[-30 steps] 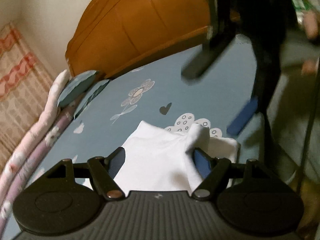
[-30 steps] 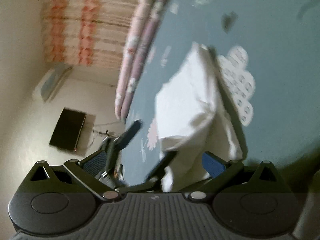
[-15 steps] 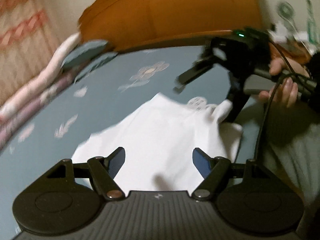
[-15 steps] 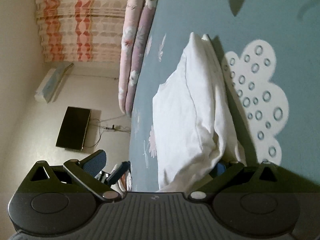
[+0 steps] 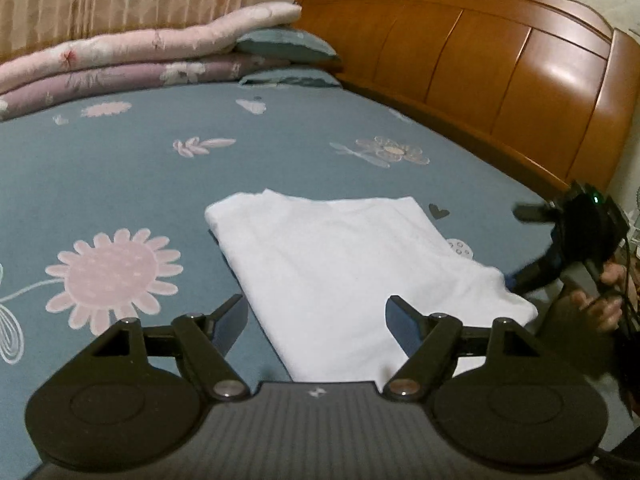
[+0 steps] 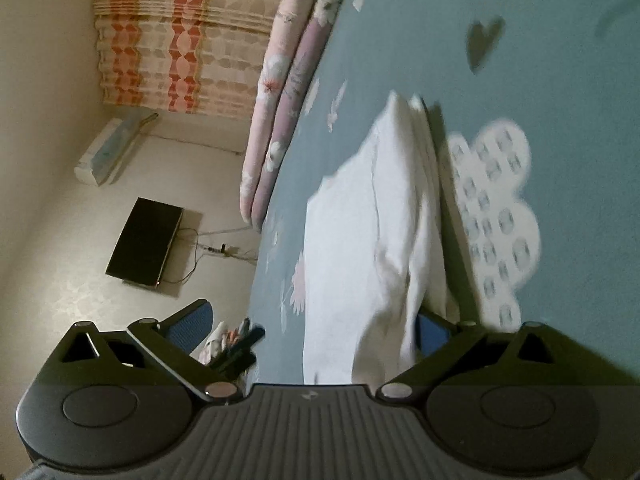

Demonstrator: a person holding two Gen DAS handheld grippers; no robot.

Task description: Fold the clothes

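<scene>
White cloth (image 5: 344, 268) folded flat, soft rectangle on bedsheet (image 5: 120, 168); left tool (image 5: 316, 316), right tool (image 6: 316, 324) both wide, empty.

a bed covered by a blue floral sheet (image 5: 120, 184), with a curved wooden headboard (image 5: 500, 64), rolled pink and purple quilts (image 5: 120, 64) and blue pillows (image 5: 288, 46). orange-patterned curtains (image 6: 180, 40), cream walls (image 6: 48, 80), a wall-mounted air conditioner (image 6: 108, 152) and a dark television (image 6: 144, 248).
</scene>
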